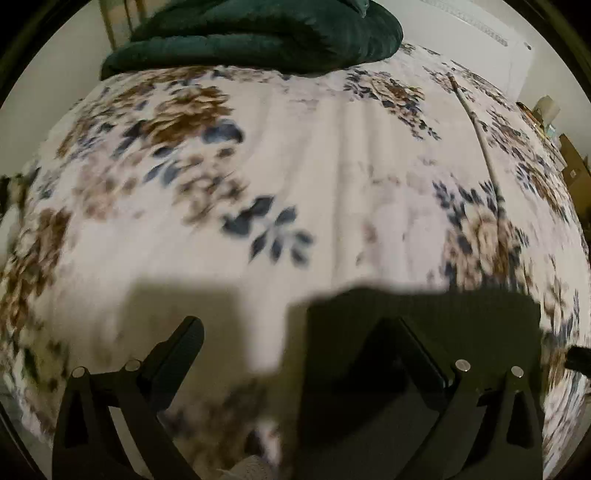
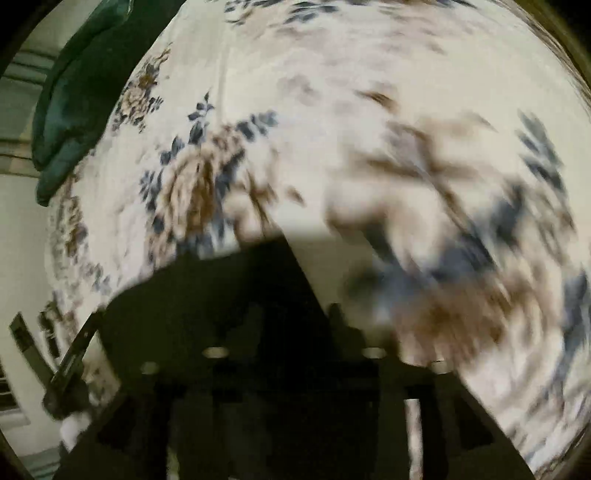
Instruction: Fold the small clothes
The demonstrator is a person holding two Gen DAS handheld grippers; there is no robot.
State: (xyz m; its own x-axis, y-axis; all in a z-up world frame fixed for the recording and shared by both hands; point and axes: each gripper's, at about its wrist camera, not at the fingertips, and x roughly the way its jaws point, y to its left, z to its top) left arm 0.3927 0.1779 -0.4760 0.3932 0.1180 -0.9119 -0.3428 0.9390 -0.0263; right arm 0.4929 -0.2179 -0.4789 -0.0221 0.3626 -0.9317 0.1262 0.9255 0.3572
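Two black fingers of your left gripper stood wide apart in the left wrist view, over the white bedspread with brown and blue flowers. A dark, flat piece of cloth lay on the bed low in the picture, and your right-hand finger was over it; whether it touched the cloth I could not tell. Your left-hand finger was over bare bedspread, with a grey shadow under it. At the far end of the bed lay a folded dark green quilt. A thin seam line ran down the bedspread on the right. Beyond the bed on that side stood some brown boxes, too small to make out.

From the right wrist view, everything was heavily blurred. Your right gripper sat low in the picture with the same dark cloth across it, hiding most of the fingers, so I could not tell whether they were wide, narrow or holding it. The flowered bedspread filled the rest, and the green quilt showed at the upper left.
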